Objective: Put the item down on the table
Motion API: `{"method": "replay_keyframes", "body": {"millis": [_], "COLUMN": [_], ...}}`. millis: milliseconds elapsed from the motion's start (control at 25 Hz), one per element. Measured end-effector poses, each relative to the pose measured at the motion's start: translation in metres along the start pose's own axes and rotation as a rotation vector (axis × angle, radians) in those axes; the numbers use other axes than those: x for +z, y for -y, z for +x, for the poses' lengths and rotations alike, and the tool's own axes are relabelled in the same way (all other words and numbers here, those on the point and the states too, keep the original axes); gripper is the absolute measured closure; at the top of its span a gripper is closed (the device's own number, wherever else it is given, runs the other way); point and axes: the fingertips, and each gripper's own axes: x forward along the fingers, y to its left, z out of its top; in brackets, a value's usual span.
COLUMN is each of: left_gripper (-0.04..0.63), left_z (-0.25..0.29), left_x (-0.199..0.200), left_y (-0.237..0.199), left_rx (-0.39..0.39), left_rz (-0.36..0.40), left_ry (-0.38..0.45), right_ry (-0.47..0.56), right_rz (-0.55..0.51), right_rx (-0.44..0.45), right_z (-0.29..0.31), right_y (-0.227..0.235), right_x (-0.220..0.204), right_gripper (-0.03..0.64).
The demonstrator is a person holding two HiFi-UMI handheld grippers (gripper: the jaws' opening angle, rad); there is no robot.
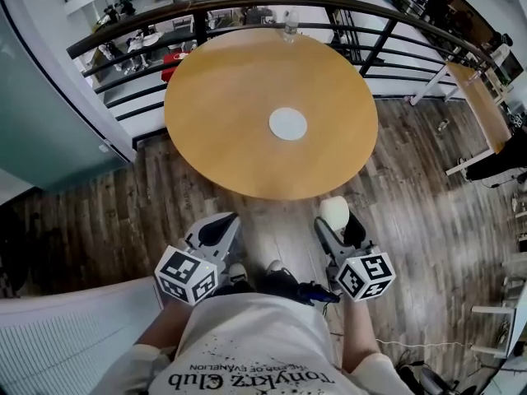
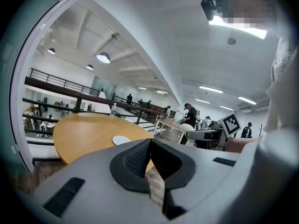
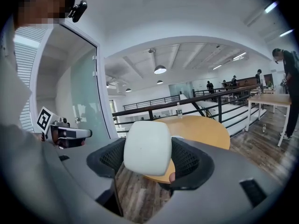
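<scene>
The right tool [image 3: 147, 161] is being kept closed on the item [image 3: 147, 147], which is being pinched from both sides by the black ribbed pads [image 3: 186, 162], so that most of its face is being shown above them. The left tool [image 2: 150, 158] is being held with its jaws brought together at the tips, and nothing is being carried between them. In the head view, the right tool [image 1: 335, 222] and the left tool [image 1: 218, 230] are being held side by side close to the person's body, over the wooden floor [image 1: 99, 212]. The item [image 1: 333, 209] is being kept just short of the near edge of the round counter [image 1: 222, 97], not above it. The task is therefore being judged as barely begun: the item is being gripped and carried, but the reach forward over the counter, the lowering and the release are all being left to do. The counter's top is being occupied only by a small white disc [image 1: 287, 124] at its centre and a bottle [image 1: 290, 25] at its far edge. The item is being seen as a smooth, matte white block with a rounded-square outline and softly bulging faces; whether it is hard or soft cannot be told.
</scene>
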Motion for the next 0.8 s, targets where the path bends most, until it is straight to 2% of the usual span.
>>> {"method": "replay_keyframes", "body": {"millis": [320, 800], "left_gripper": [0.572, 0.572], "left_z": [0.008, 0.097], "left_x": [-0.004, 0.014], "left_y": [-0.02, -0.053], "left_rx": [-0.004, 0.041], "left_rz": [-0.008, -0.002], "left_ry": [-0.009, -0.021], "right_ry": [-0.012, -0.033], "right_rz": [0.005, -0.03], "right_rx": [-0.012, 0.045], "right_z": [0.017, 0.092], "right_y": [0.002, 0.064], "right_x": [-0.007, 0.008], "right_gripper": [0.304, 0.304]}}
